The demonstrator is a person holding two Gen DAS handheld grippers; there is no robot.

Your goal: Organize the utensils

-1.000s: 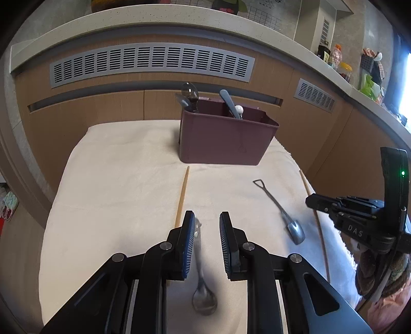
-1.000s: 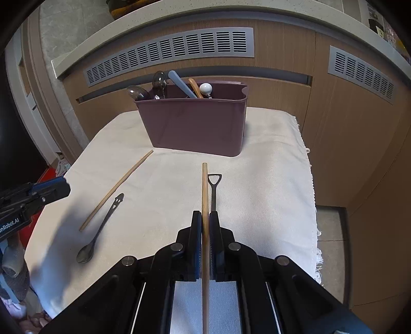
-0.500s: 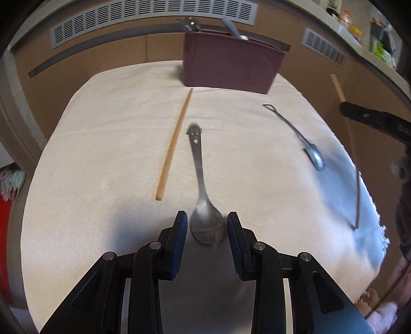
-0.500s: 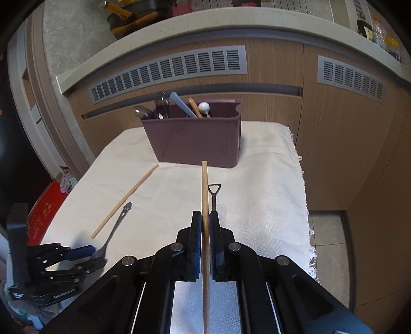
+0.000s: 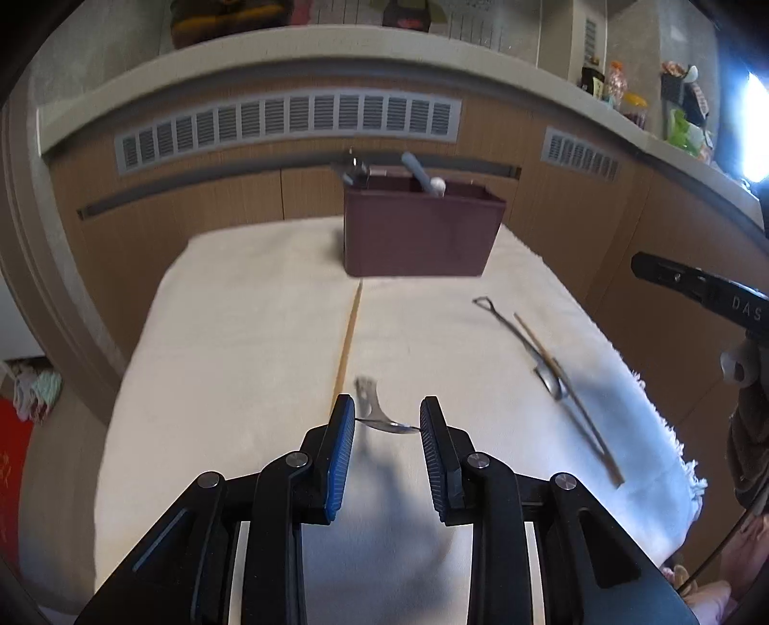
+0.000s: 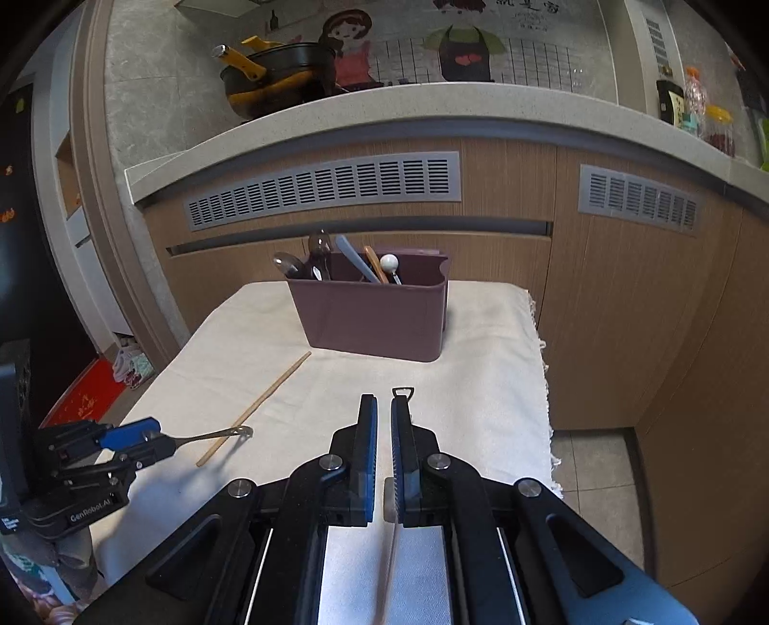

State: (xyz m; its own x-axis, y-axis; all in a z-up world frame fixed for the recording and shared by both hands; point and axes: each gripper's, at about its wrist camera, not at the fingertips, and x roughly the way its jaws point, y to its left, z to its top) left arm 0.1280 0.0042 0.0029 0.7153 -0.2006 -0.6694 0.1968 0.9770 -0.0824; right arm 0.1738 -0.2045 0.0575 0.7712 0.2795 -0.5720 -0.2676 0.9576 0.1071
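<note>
Steel and slick, the spoon (image 5: 390,425) hangs clear of the cloth (image 6: 480,365), its bowl caught crosswise between the pads of the left claw (image 5: 388,406), whose jaws are closing on it, handle pointing off toward the bin (image 6: 375,317) at the frame's upper middle. The right claw (image 6: 383,408) is pinched tight with nothing poking out ahead; a pale blurred streak shows low between its arms, and I cannot tell what that is. One chopstick (image 5: 347,336) lies on the cloth left of centre, running up toward the bin. A second chopstick (image 5: 576,408) crosses the small spoon (image 5: 500,319) at the right of the left claw's view, and whether it rests there or is still in the air I cannot say. To my eye the weak spot is that grip: a curved metal bowl held by its edges could swivel or squirt out, and the long handle would lever it. The bin's left end already bristles with handles, so the spoon could snag going in. The crossed pair sits near the cloth's fringed right edge, where a nudge to one might send the other off. The left claw's body reads "GenRobot.AI"; the right one shows "DAS". The wall poster (image 6: 461,43) at the top carries characters too small to read.
</note>
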